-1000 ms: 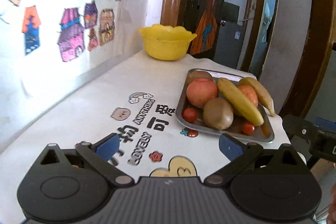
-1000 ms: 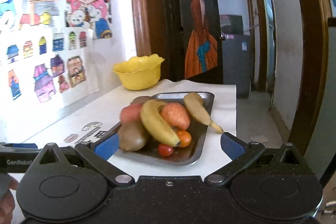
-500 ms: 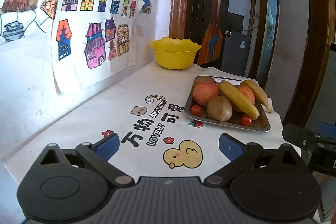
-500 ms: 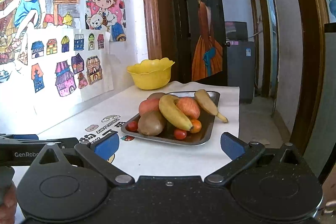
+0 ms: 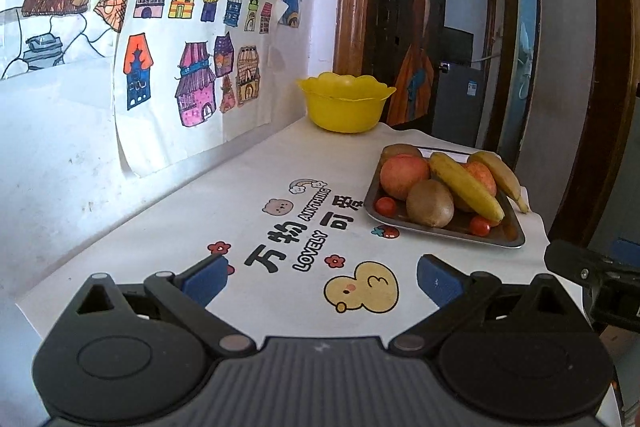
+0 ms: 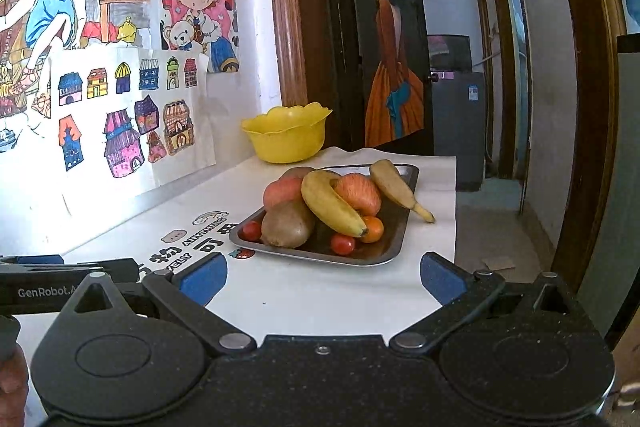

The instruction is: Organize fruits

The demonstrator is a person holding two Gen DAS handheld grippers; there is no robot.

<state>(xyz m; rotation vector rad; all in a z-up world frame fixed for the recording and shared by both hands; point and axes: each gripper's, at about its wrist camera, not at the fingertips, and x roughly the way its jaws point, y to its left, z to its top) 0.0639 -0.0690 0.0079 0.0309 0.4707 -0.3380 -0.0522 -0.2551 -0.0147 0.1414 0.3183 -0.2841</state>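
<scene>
Left claw (image 5: 322,281) wide open, empty, above the near bench (image 5: 240,195), right claw (image 6: 323,277) wide open, empty, tray (image 6: 394,249) ahead holding 2 bananas (image 6: 330,205), apples, kiwis, small tomatoes, yellow bowl (image 6: 286,139) beyond at the wall.

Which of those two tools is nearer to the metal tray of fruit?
The right tool, probably. It faces the tray head-on, short of its near rim. The left tool hangs over the printed cloth, with the tray ahead and off to its right. Both are open, holding nothing.
</scene>
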